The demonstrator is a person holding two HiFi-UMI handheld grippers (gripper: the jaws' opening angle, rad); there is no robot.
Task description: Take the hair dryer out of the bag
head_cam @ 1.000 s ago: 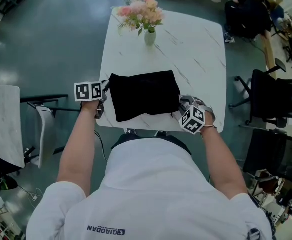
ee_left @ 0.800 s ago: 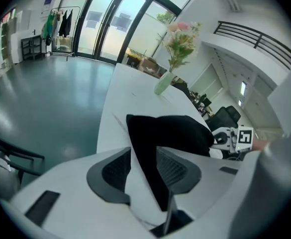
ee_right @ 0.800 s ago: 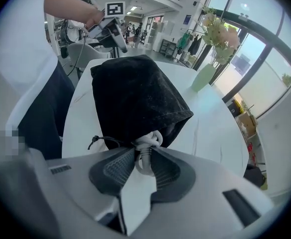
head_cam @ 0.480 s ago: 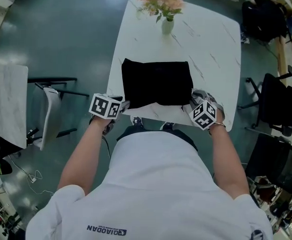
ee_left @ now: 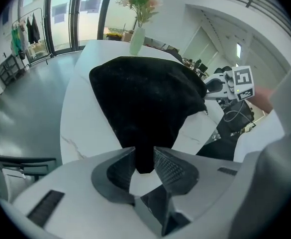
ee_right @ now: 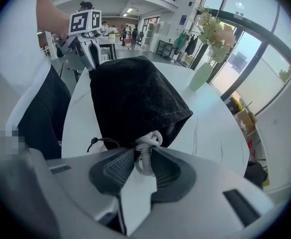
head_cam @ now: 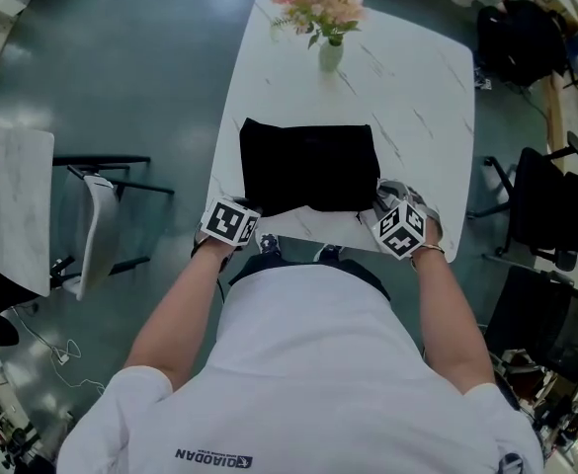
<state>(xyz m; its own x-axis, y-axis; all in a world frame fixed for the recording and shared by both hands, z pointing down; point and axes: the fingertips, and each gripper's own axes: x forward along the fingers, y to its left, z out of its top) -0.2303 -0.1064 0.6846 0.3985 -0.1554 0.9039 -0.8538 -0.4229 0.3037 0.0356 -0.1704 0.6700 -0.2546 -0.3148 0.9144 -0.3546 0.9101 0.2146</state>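
Seen from the head view, a person in a white shirt stands at the lower edge of a white marble desk. A black bag lies flat at centre frame, and a vase of flowers stands near the top edge. The left claw is at the bag's lower left corner and the right claw at its lower right corner.

In the left gripper view, the left claw is closing around a corner of the bag. The dark cloth hangs between the jaws, which are well apart and not yet pinching it. The vase shows at the top of the frame.

In the right gripper view, the right claw is clamped on a white cord with a ribbed sleeve. The cord loops out of the open mouth of the bag at centre frame. A black drawstring trails on the desk just left of the jaws. The hair dryer itself is hidden inside the bag.
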